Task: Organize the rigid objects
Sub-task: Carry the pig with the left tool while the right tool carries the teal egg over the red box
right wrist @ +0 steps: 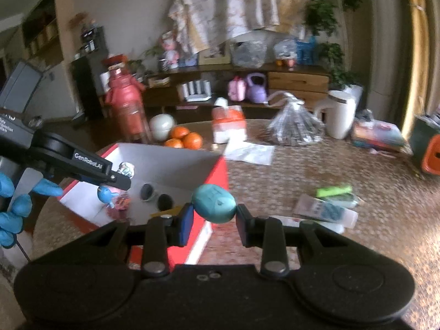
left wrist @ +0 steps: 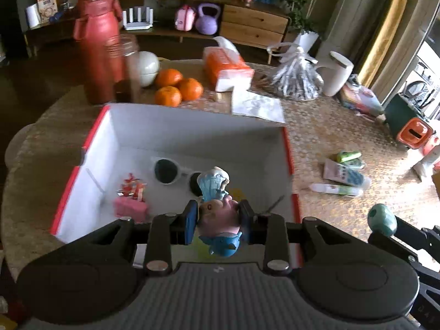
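Blue-padded left gripper (left wrist: 218,221) is clamped on a little figurine (left wrist: 218,214) over the white box (left wrist: 192,126); sunglasses (left wrist: 176,173) lie inside at 11 o'clock. Right gripper (right wrist: 213,220) pinches a teal egg (right wrist: 214,203) beside the box's red edge.

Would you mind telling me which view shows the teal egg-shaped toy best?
The right wrist view: the teal egg-shaped toy sits centred, clamped in the right gripper. The left wrist view catches it small, near the right edge.

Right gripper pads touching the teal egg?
Touching. The right wrist view shows the right gripper with both pads pressed against the ends of the teal egg, which hangs clear of the table.
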Demonstrator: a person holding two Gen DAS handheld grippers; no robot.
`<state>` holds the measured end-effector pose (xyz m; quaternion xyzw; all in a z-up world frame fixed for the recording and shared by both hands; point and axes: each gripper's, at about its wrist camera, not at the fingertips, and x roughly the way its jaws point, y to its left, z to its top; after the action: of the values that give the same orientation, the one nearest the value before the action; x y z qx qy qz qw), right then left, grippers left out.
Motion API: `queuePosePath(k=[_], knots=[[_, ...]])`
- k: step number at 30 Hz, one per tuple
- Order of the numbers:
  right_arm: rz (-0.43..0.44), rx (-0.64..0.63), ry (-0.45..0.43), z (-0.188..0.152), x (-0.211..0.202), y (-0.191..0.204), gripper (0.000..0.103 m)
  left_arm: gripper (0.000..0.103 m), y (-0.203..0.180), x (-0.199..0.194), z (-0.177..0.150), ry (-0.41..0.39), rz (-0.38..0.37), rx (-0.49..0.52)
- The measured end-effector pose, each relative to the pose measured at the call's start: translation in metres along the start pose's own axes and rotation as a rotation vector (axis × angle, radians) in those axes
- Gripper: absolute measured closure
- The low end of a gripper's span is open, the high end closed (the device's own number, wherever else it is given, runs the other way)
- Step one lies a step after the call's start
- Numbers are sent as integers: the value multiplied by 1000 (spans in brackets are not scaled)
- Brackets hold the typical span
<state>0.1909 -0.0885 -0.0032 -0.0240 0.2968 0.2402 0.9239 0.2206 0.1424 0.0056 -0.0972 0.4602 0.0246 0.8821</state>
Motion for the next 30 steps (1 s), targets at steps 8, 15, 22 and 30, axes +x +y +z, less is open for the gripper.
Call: queuePosePath(k=[8,15,22,30], knots=[[44,-78,25,13,35,43,70,71,35,1,-6,8,60,8],[32,-124,71,23,75,61,70,71,53,17,-12,43,89,31],[63,-135,118,24,117,68,70,71,62,42,-7,65,95,15],[58,-176,208,16,155,72,70,71,62,72,3,96,102,18]])
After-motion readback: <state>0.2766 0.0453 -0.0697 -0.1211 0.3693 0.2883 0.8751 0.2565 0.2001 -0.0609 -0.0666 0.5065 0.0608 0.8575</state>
